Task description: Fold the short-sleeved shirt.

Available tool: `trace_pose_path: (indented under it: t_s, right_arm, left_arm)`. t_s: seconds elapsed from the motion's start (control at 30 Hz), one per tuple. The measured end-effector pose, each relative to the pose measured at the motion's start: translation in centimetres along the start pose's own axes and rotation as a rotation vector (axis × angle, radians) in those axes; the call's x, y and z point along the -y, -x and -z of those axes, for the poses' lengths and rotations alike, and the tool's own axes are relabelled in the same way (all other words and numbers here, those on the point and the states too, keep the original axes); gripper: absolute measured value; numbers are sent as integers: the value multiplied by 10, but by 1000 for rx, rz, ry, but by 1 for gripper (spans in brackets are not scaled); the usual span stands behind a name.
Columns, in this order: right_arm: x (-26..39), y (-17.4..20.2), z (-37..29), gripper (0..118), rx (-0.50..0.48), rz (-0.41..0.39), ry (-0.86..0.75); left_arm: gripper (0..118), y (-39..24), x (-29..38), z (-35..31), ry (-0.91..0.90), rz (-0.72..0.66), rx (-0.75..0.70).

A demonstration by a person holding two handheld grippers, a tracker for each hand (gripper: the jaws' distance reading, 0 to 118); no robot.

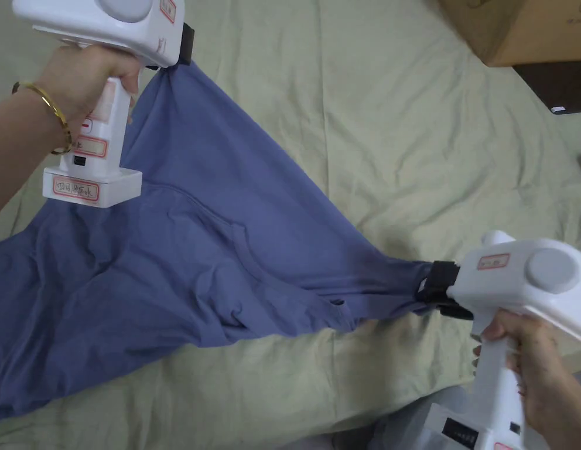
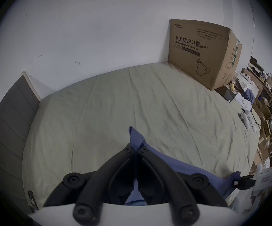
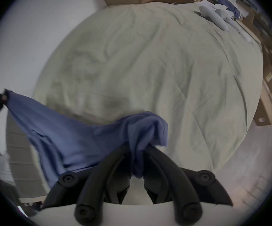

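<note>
In the left gripper view, the left gripper [image 2: 136, 149] has its jaws pressed together on a pinch of the blue shirt [image 1: 213, 246], a small tuft poking past the tips. In the right gripper view, the right gripper [image 3: 139, 148] likewise clamps a thicker bunch of the same cloth, which spills over its jaw tips.

In the head view the left gripper [image 1: 185, 45] sits at the upper left of the frame and the right gripper [image 1: 437, 287] at the lower right, with the shirt stretched taut between them along a diagonal edge. This hold probably serves to pull one edge straight so the garment can be laid flat before folding. The rest of the shirt sags toward the lower left of the frame and lies rumpled on the pale green bedsheet [image 1: 400, 146].

Open sheet stretches across the centre and upper right of the head view, giving plenty of room to spread the cloth. A cardboard box [image 1: 518, 29] sits at the upper right corner, well apart from the shirt.
</note>
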State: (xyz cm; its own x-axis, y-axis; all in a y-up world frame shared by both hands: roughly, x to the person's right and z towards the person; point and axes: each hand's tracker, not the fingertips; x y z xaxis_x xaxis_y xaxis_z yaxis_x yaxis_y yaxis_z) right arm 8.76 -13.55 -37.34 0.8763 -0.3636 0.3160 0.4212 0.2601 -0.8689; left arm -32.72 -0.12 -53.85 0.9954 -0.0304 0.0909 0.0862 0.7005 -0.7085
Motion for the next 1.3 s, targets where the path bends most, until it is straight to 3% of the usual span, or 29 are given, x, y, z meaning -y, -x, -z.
trace_pose_path:
  t_s: [0.07, 0.27, 0.37, 0.57, 0.7, 0.87, 0.97, 1.07, 1.3]
  right_arm:
    - [-11, 6, -31, 13, -51, -21, -38]
    - [-28, 69, -156, 13, -140, -282, -263]
    - [-34, 97, -219, 13, -181, -359, -404]
    - [-51, 138, -322, 13, -140, -513, -636]
    - [-53, 161, -372, 13, -181, -545, -728]
    - [-49, 190, -416, 13, -129, -615, -874]
    - [-53, 200, -432, 13, -159, -611, -883]
    - [-56, 210, -436, 13, -165, -614, -901]
    - [-79, 243, -430, 13, -69, -647, -908]
  left_arm:
    - [1, 0, 1, -15, -31, -7, -5]
    - [1, 28, -4, -97, -192, -38, -42]
    - [1, 53, -10, -156, -291, -55, -79]
    - [1, 99, -21, -286, -573, -167, -114]
    - [1, 108, -22, -347, -700, -207, -107]
    - [1, 106, -24, -397, -803, -219, -124]
    - [1, 107, -22, -414, -860, -246, -149]
    - [1, 111, -22, -419, -854, -250, -175]
    - [1, 120, -32, -409, -783, -240, -196]
